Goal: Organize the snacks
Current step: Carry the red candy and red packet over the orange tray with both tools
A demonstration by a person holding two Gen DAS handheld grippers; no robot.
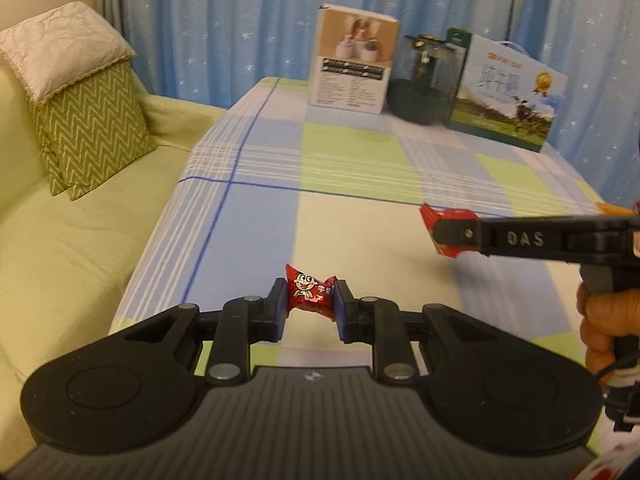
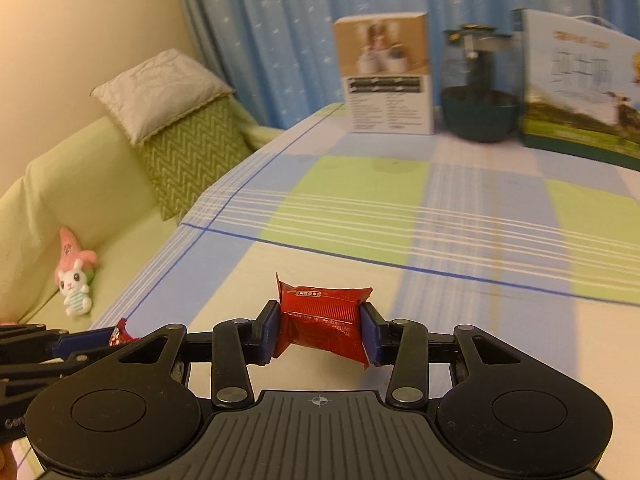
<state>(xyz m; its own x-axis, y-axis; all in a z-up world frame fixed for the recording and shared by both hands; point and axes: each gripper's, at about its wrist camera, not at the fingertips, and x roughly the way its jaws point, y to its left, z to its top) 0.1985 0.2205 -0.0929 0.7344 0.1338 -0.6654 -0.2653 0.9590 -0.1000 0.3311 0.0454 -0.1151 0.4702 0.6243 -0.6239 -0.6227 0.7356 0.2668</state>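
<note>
A small red candy (image 1: 310, 294) with a cartoon face on its wrapper is pinched between the blue pads of my left gripper (image 1: 310, 306), above the checked tablecloth (image 1: 340, 152). My right gripper (image 2: 320, 326) is shut on a red foil snack packet (image 2: 322, 318), which bulges between its pads. In the left wrist view that right gripper (image 1: 444, 232) reaches in from the right edge with the red packet (image 1: 434, 216) at its tip and a hand (image 1: 608, 320) on its handle. The left gripper (image 2: 80, 340) and a corner of its candy (image 2: 122, 336) show at the lower left of the right wrist view.
At the table's far edge stand a white product box (image 1: 352, 68), a dark green pot in clear packaging (image 1: 424, 80) and a milk gift carton (image 1: 508, 96). A green sofa (image 1: 60, 248) with cushions (image 1: 84, 128) lies to the left; a pink and white plush toy (image 2: 76, 272) sits on it.
</note>
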